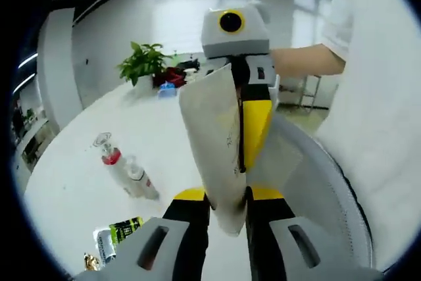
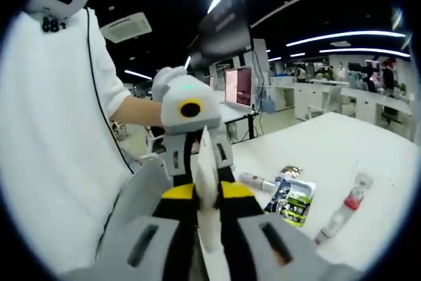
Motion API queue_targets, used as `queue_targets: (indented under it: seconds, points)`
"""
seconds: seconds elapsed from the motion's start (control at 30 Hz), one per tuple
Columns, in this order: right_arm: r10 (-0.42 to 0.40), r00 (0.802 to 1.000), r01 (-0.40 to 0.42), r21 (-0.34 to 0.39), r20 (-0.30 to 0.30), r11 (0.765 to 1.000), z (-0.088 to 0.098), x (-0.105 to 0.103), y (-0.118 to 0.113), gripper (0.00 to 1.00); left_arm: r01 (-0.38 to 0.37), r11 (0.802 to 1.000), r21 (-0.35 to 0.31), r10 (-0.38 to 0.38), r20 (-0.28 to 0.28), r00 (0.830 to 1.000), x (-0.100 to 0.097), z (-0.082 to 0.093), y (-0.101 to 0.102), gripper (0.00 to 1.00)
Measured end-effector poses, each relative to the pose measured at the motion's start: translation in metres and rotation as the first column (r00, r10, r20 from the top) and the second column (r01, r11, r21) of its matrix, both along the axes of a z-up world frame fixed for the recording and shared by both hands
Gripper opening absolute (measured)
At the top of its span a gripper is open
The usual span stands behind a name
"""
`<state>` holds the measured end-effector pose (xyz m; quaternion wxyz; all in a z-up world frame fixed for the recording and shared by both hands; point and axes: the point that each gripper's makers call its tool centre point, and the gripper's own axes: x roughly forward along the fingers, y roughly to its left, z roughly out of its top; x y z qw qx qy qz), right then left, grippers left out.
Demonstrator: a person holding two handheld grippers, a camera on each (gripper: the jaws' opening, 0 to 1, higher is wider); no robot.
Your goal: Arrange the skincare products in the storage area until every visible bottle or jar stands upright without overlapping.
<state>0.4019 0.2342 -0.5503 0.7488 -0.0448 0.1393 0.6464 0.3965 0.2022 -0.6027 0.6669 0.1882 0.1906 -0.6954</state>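
A flat white pouch (image 1: pixel 214 129) hangs in the air between both grippers. My left gripper (image 1: pixel 227 199) is shut on its lower edge, and the right gripper (image 1: pixel 245 166) faces it, clamped on the same pouch from the far side. In the right gripper view the pouch (image 2: pixel 209 228) shows edge-on, held by my right gripper (image 2: pixel 209 205), with the left gripper (image 2: pixel 198 162) opposite. On the white table (image 1: pixel 79 182) lie a clear bottle with a red cap (image 1: pixel 125 170) and a green-black sachet (image 1: pixel 125 228). The bottle (image 2: pixel 343 210), sachet (image 2: pixel 293 199), a small tube (image 2: pixel 255 180) and a gold jar (image 2: pixel 290 171) lie on their sides.
A person in a white shirt (image 1: pixel 375 116) stands close behind the grippers. A potted plant (image 1: pixel 143 62) and small items sit at the table's far end. Desks, a monitor (image 2: pixel 238 85) and other people fill the room beyond.
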Motion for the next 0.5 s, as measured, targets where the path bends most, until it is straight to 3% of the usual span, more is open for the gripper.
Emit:
queue_targets:
  seconds: [0.23,0.5]
  points:
    - [0.007,1.0,-0.007,-0.009,0.01,1.0,0.0,0.003,-0.001,0.12,-0.007,1.0,-0.001,0.007,-0.008,1.0,0.006,-0.001,-0.002,0.16]
    - [-0.065,0.998,0.065,-0.005,-0.006,0.998,-0.008,0.014,-0.002,0.15,-0.033,0.999,0.024,0.033,0.003,0.999,0.016,-0.008,-0.002,0.15]
